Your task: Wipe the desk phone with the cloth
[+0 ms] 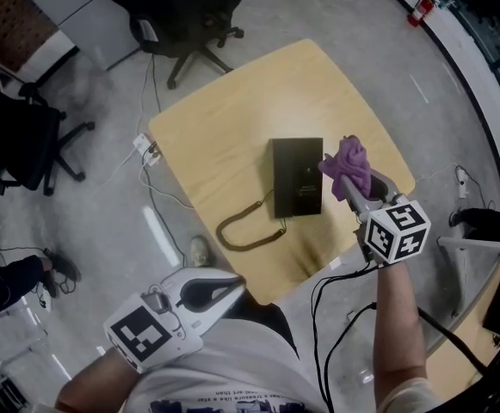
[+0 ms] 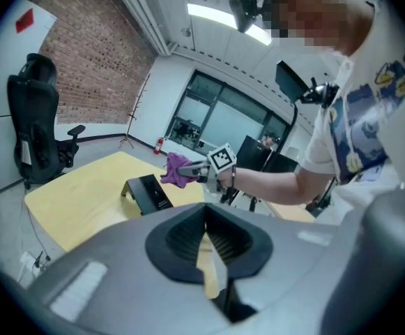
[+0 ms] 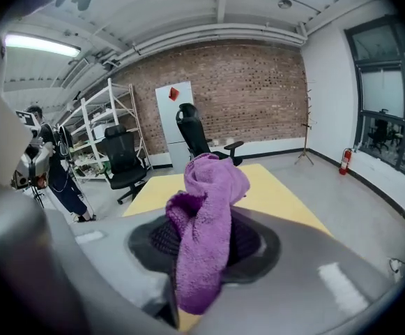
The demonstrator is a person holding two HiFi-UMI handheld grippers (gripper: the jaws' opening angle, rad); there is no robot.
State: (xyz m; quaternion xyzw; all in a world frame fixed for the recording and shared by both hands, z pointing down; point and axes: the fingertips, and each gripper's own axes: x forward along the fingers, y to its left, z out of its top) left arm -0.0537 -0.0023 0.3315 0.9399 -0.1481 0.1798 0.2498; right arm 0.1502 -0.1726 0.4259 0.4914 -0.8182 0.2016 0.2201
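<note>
Grey workshop floor, office chairs [image 1: 189, 15] standing round a yellow table [image 1: 232, 127].

Head view: the black desk phone [image 1: 298, 177] lies near the table's middle, with its coiled cord [image 1: 250, 226] trailing toward the near edge. The right gripper [image 1: 346, 183] carries the purple cloth [image 1: 350, 163] over the phone's right edge. The left gripper [image 1: 219, 289] hangs low by the body, off the table.

Left gripper view: its jaws are drawn together to a thin slit at most, and nothing sits between them. Across the table, the cloth appears lifted clear of the phone rather than pressed on it.

Right gripper view: the jaws are clamped on the cloth, which bunches up above them and hangs down in front. Only table and room show beyond it, and the phone is out of frame.

Progress, our reading: the cloth is in hand and brought to the phone. We see no cloth-to-phone contact, so the wiping itself remains. We cannot judge the phone's surface condition from these views.
</note>
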